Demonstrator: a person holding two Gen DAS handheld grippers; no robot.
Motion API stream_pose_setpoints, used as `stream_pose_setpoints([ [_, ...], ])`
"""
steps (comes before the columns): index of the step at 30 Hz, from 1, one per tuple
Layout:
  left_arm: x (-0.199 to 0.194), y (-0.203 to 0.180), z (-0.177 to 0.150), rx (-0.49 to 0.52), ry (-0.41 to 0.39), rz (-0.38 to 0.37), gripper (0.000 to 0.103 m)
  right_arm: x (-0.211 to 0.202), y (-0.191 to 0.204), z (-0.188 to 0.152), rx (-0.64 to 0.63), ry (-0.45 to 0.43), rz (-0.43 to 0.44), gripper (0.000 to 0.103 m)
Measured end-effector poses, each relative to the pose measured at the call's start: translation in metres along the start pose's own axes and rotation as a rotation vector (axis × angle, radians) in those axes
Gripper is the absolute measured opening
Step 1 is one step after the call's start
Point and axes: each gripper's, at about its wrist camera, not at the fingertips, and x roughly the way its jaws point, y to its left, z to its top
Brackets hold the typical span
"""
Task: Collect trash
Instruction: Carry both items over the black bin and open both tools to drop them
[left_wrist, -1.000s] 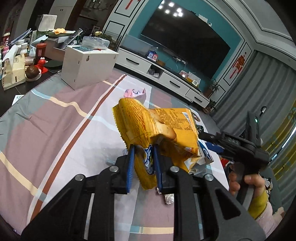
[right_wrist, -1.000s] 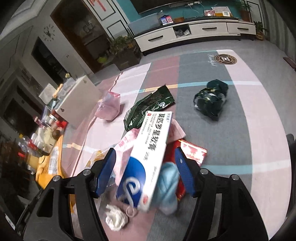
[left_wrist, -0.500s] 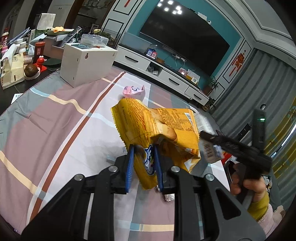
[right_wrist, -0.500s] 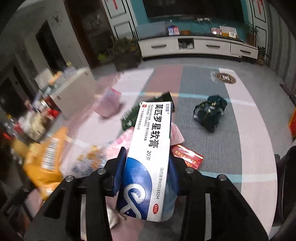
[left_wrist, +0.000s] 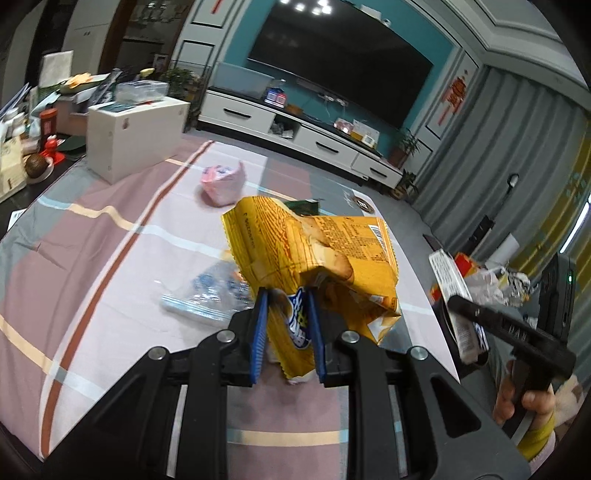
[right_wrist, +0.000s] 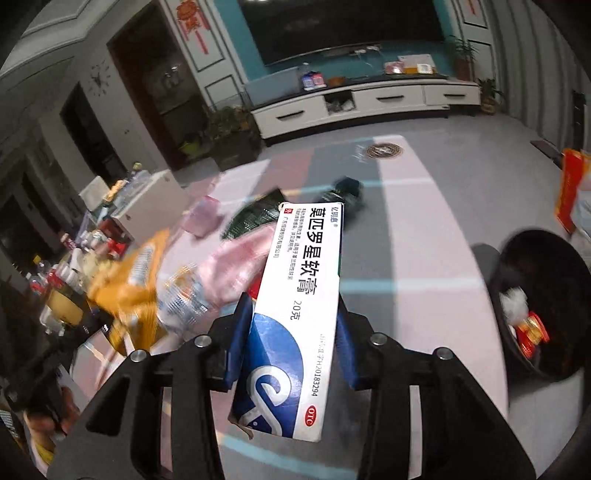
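My left gripper (left_wrist: 286, 332) is shut on a crumpled yellow snack bag (left_wrist: 314, 254) and holds it above the striped cloth (left_wrist: 110, 236). My right gripper (right_wrist: 291, 332) is shut on a white and blue medicine box (right_wrist: 299, 317), lifted off the cloth; it also shows in the left wrist view (left_wrist: 454, 291) at the right. A black trash bin (right_wrist: 546, 306) with some wrappers inside stands at the right. On the cloth lie a clear plastic wrapper (left_wrist: 207, 295), a pink bag (left_wrist: 223, 181), a pink wrapper (right_wrist: 240, 262), a dark green packet (right_wrist: 255, 218) and a dark crumpled bag (right_wrist: 347, 192).
A white box (left_wrist: 133, 136) stands at the far left of the cloth, with a cluttered dark table (left_wrist: 26, 155) behind it. A white TV cabinet (left_wrist: 295, 140) runs along the far wall. An orange box (right_wrist: 570, 188) stands beyond the bin.
My right gripper closed on the medicine box, lifted it and swung right, bringing the trash bin into view. My left gripper kept hold of the yellow bag and turned slightly.
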Motion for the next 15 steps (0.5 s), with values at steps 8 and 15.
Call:
stream_pose_setpoints([
  [8, 0.008, -0.058, -0.010, 0.115, 0.037, -0.051, 0.022, -0.028, -0.042, -0.019, 0.090, -0.027, -0.033, 0.043],
  [15, 0.020, -0.107, -0.018, 0.217, 0.081, -0.083, 0.022, -0.049, -0.077, -0.026, 0.156, -0.085, -0.065, 0.043],
])
